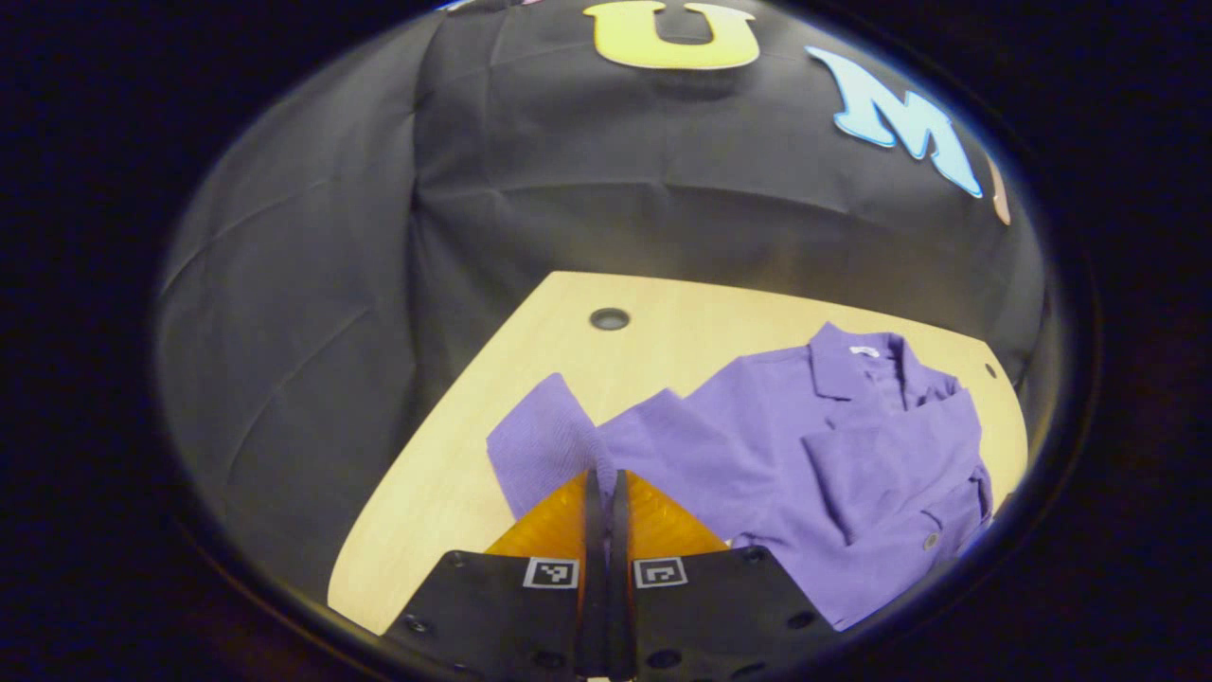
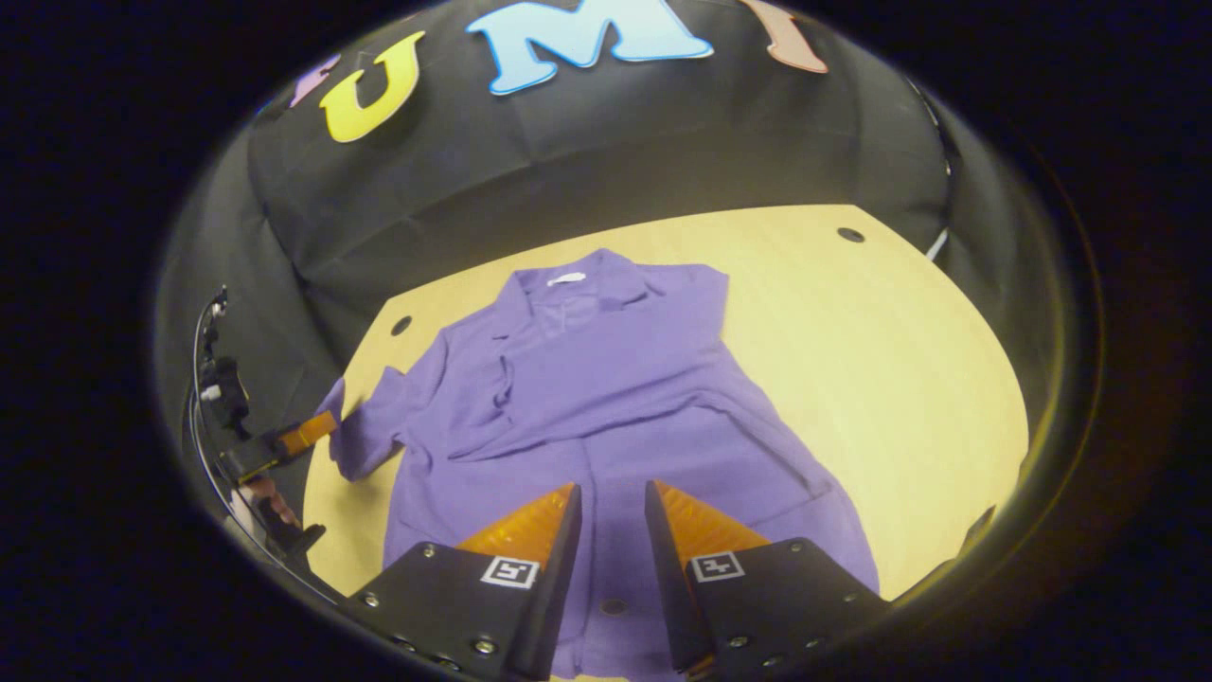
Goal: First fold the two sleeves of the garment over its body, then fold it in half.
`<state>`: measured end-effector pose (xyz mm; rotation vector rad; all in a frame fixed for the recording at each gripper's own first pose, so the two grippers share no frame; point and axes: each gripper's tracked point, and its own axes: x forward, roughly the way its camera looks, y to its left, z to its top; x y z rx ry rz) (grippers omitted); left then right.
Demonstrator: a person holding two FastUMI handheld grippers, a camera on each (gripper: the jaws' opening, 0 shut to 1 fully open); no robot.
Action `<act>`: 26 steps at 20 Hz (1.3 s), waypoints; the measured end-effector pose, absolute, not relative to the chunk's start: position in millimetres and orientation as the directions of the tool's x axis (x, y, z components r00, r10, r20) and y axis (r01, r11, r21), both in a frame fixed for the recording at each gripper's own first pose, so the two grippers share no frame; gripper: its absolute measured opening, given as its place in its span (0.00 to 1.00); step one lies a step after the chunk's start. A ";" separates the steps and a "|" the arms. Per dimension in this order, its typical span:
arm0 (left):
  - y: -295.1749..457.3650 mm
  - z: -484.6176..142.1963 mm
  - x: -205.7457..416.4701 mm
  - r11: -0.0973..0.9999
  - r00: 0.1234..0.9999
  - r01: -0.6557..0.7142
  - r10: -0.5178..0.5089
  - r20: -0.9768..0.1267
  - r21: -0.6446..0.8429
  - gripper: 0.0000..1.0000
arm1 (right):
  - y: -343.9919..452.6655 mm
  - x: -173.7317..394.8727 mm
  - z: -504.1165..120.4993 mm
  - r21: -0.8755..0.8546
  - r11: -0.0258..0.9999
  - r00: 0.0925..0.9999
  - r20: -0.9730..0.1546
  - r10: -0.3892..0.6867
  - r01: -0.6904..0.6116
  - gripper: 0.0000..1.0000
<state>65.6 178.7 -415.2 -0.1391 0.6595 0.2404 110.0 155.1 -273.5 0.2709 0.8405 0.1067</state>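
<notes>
One sleeve looks folded, one not. The purple garment (image 2: 606, 417) lies flat on the wooden surface (image 2: 881, 379), collar toward the booth wall, hem toward the camera. In the right gripper view one sleeve (image 2: 587, 388) already lies across the chest; the other sleeve (image 1: 542, 445) sticks out sideways off the body.

Left tongs (image 1: 606, 478): fingers together at the edge of that loose sleeve. The right gripper view shows the same tongs (image 2: 305, 433) with the tip meeting the cuff end. Cannot tell if cloth is actually pinched between the fingers or if they closed just short of it. Right tongs (image 2: 611, 502): apart, hovering over the lower body of the garment, holding nothing.

Risks as I read it:
- If the left pinch is empty or only catches a thin edge, the sleeve drops mid-swing and lands crumpled, not flat on the body.
- If the pinch took both sleeve layers plus body fabric underneath, the lift drags the whole garment sideways and may undo the sleeve that is already folded.
- Nothing pins the body. Right tongs are off the cloth, so any drag goes uncorrected.
- Sleeve sits near the surface's left edge; a low pull outward could slide it off the side.
- A skewed sleeve fold here makes the later half-fold lumpy or misaligned.
</notes>
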 end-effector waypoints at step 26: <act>-204.9 -386.5 167.9 0.959 0.763 0.273 -0.266 -0.590 -0.078 0.07 | 47.5 15.6 -320.6 0.272 0.910 0.566 -0.823 0.050 0.314 0.43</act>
